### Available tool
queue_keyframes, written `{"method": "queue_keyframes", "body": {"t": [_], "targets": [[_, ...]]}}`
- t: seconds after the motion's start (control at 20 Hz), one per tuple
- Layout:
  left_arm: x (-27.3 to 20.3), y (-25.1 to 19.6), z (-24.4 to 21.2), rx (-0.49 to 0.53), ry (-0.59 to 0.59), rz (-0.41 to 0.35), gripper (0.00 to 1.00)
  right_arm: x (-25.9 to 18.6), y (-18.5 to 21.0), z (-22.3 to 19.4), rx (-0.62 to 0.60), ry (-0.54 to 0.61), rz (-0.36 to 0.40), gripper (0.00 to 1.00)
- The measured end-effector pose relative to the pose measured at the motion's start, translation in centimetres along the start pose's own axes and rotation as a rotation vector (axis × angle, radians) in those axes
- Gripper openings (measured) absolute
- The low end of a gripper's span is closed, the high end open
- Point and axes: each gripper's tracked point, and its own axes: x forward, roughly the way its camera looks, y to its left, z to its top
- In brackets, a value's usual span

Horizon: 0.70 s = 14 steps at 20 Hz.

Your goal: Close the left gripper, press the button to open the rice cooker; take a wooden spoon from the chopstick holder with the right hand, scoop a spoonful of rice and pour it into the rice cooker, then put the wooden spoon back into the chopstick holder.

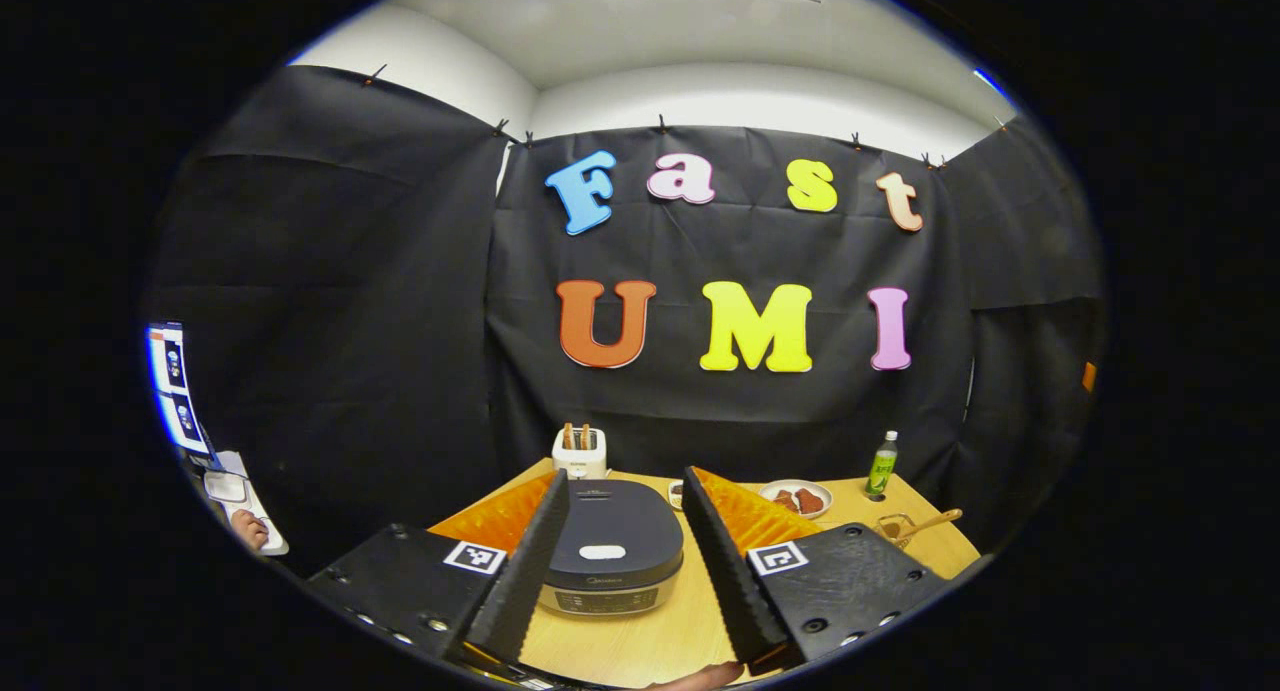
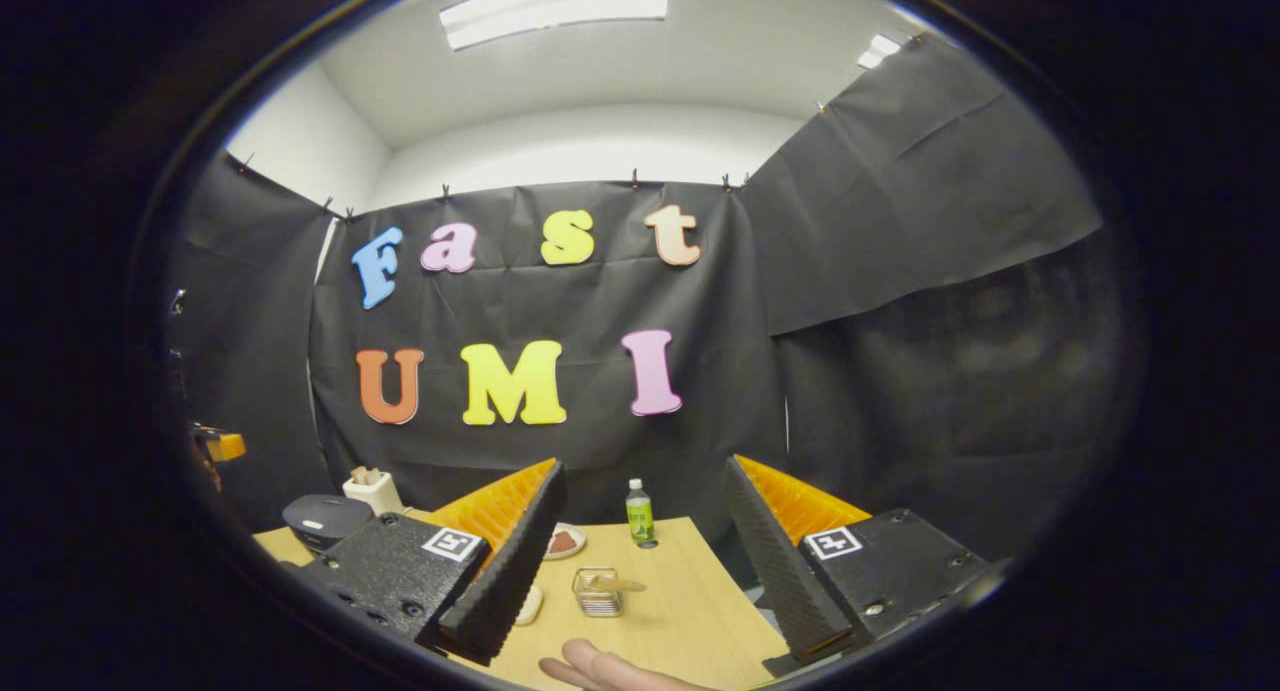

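Left tool (image 1: 620, 571) gapes wide, empty, its fingers framing the closed dark-lidded rice cooker (image 1: 612, 556) on the wooden worktop (image 1: 640, 641); right tool (image 2: 640, 581) likewise spread, holding nothing, above the clear chopstick holder (image 2: 598, 591) with its wooden spoon (image 2: 615, 583)

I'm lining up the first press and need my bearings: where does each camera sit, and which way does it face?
Left gripper view: rides the left hand-held gripper, open, facing the closed rice cooker framed between its fingers; a fingertip shows at the bottom.
Right gripper view: rides the right hand-held gripper, open, facing the chopstick holder with the wooden spoon; a hand shows below.
Shared: rice cooker, holder, green bottle, wooden table.
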Motion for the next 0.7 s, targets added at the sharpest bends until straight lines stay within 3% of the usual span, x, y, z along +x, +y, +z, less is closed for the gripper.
{"method": "queue_keyframes", "body": {"t": [0.1,0.15,0.2,0.25,0.3,0.4,0.45,0.55,0.7], "targets": [[1.2,0.7,-1.2,0.013,0.026,0.013,0.6,0.2,0.2,-0.5,0.009,0.008,0.001,1.0],[1.8,1.4,-2.4,0.02,0.074,0.043,0.44,0.3,0.3,-0.7,0.014,0.014,0.004,1.0],[2.3,1.8,-3.5,0.014,0.116,0.052,0.51,0.4,0.5,-1.1,0.017,0.019,0.009,1.0],[2.7,1.5,-4.1,0.01,0.129,0.045,0.44,0.5,0.7,-1.4,0.017,0.025,0.013,1.0],[3.7,0.8,-4.3,0.007,0.131,0.013,0.43,0.7,0.9,-1.7,0.011,0.029,0.017,1.0],[4.8,1.0,-5.4,0.021,0.161,0.02,0.03,1.0,1.1,-2.5,-0.006,0.042,0.022,1.0],[5.3,1.0,-6.3,0.028,0.186,0.018,0.07,1.2,1.1,-2.8,-0.014,0.048,0.023,1.0],[7.2,1.3,-8.2,0.041,0.236,0.044,0.0,1.5,1.2,-3.8,-0.023,0.061,0.025,1.0],[7.9,1.0,-10.3,0.057,0.306,0.046,0.0,2.3,1.2,-5.4,-0.036,0.096,0.029,1.0]]}}
